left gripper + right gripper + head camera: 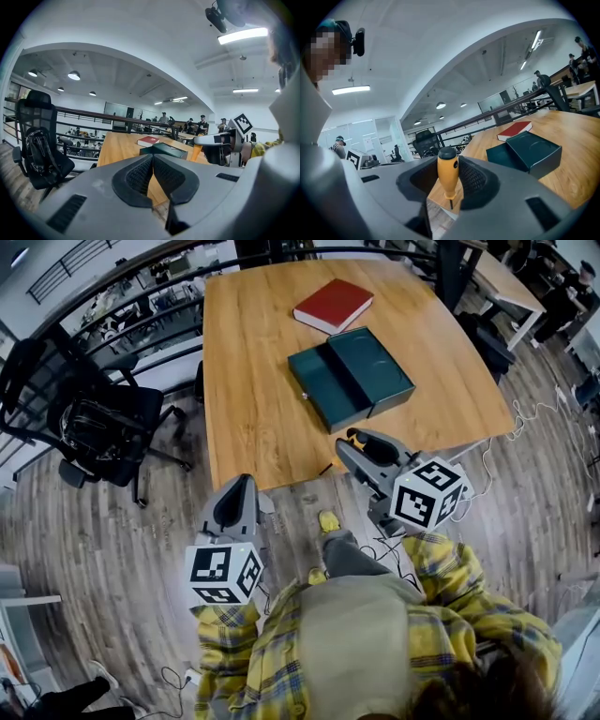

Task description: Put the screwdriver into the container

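Note:
My right gripper (pixel 354 442) is shut on a screwdriver (pixel 447 171) with an orange handle and black cap, held upright with its thin shaft pointing down. It hovers at the near edge of the wooden table (pixel 253 409). The container (pixel 349 376), a dark green box with its tray slid out, lies on the table just beyond the gripper, and appears at the right of the right gripper view (pixel 527 153). My left gripper (pixel 240 486) hangs off the table's near left side, its jaws (pixel 153 174) shut with nothing between them. The left gripper view catches the orange handle (pixel 196 153).
A red book (pixel 333 305) lies on the table behind the container. A black office chair (pixel 94 423) stands left of the table, by a railing. The floor is wood planks with cables near the person's feet. People sit at desks far behind.

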`<control>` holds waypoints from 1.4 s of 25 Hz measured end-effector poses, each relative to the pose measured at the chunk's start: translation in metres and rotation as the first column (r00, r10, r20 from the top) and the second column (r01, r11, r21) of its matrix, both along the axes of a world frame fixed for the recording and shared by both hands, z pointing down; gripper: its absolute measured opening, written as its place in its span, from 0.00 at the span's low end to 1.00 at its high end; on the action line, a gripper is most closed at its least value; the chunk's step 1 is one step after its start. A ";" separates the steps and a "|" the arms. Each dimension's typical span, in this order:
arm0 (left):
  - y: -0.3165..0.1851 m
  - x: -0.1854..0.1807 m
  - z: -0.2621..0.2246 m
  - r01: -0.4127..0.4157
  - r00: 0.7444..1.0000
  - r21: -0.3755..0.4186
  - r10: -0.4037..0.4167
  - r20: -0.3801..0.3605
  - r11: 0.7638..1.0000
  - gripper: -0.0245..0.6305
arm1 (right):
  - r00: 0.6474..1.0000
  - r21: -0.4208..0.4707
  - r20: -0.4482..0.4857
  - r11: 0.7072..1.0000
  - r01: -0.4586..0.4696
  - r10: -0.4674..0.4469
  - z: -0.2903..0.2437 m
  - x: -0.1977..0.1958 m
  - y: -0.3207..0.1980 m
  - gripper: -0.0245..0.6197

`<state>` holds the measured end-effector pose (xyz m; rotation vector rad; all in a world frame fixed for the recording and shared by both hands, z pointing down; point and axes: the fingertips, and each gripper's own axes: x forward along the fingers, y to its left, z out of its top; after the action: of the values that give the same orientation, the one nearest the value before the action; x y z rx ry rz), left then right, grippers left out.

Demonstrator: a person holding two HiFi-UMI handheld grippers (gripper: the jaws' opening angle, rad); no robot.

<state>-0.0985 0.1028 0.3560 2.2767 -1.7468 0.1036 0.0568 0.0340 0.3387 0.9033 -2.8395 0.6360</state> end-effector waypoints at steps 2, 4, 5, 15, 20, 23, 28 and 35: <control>-0.012 -0.002 0.000 0.005 1.000 -0.001 -0.005 0.001 1.000 0.05 | 1.000 -0.001 0.001 1.000 0.008 -0.008 0.000 -0.003 -0.011 0.31; -0.023 -0.002 0.000 0.009 1.000 -0.003 -0.009 0.001 1.000 0.05 | 1.000 -0.005 -0.001 1.000 0.017 -0.017 0.000 -0.005 -0.022 0.32; -0.029 -0.002 0.000 0.009 1.000 -0.005 -0.009 0.000 1.000 0.05 | 1.000 -0.008 -0.003 1.000 0.020 -0.020 0.000 -0.006 -0.027 0.32; -0.072 -0.002 -0.006 0.036 0.999 -0.024 -0.036 0.007 0.999 0.05 | 0.999 -0.020 0.000 0.999 0.046 -0.047 -0.008 -0.010 -0.078 0.32; -0.089 -0.003 -0.009 0.049 0.999 -0.032 -0.049 0.011 0.998 0.05 | 0.998 -0.023 0.003 0.998 0.056 -0.056 -0.012 -0.011 -0.099 0.32; -0.099 -0.006 -0.007 0.059 0.998 -0.043 -0.059 0.013 0.997 0.05 | 0.998 -0.028 0.005 0.998 0.059 -0.059 -0.010 -0.013 -0.112 0.32; -0.119 -0.006 -0.001 0.069 0.998 -0.053 -0.068 0.014 0.996 0.05 | 0.998 -0.034 0.001 0.997 0.070 -0.070 -0.005 -0.015 -0.134 0.32; -0.142 0.002 0.006 0.064 0.998 -0.068 -0.063 0.009 0.996 0.05 | 0.998 -0.047 0.002 0.997 0.067 -0.067 -0.001 -0.007 -0.158 0.31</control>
<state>-0.0963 -0.0395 0.3624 2.1732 -1.7891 0.1560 0.0499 -0.1236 0.3380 0.7967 -2.8296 0.6915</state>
